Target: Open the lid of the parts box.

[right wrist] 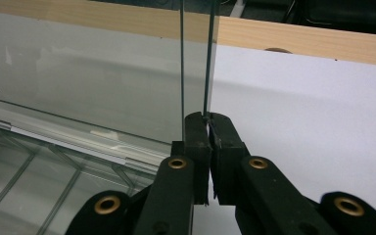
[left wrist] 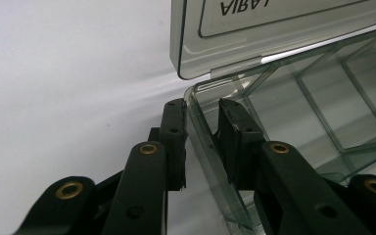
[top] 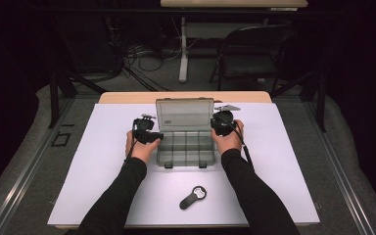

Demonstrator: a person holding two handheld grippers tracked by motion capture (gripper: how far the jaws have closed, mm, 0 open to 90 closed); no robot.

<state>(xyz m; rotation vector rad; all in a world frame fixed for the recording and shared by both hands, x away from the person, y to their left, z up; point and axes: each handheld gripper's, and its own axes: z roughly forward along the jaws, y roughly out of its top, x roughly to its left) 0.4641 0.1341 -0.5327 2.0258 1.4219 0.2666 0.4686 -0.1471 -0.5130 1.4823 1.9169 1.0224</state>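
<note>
The right gripper [right wrist: 208,122] has its jaws pinched nearly together on the right edge of the lid [right wrist: 127,83], which stands upright. The left gripper [left wrist: 203,110] straddles the left wall of the clear plastic box [left wrist: 293,122], one jaw outside and one inside; the jaws are partly closed, and whether the pads actually press the wall cannot be told. The box [top: 185,147] sits at the middle of the desk [top: 284,161], toward its far edge, compartments empty. A small black tool with a round head [top: 193,197] lies near the front edge, well apart from both hands.

Risks, as judged:
- The right grip is on a thin, smooth edge. A sideways twist of the hand could let the lid slip out and drop shut.
- If the left jaws are loose, any pull on the lid may drag or tip the light box across the desk.
- Pushing the lid past upright could strain the hinge.
</note>
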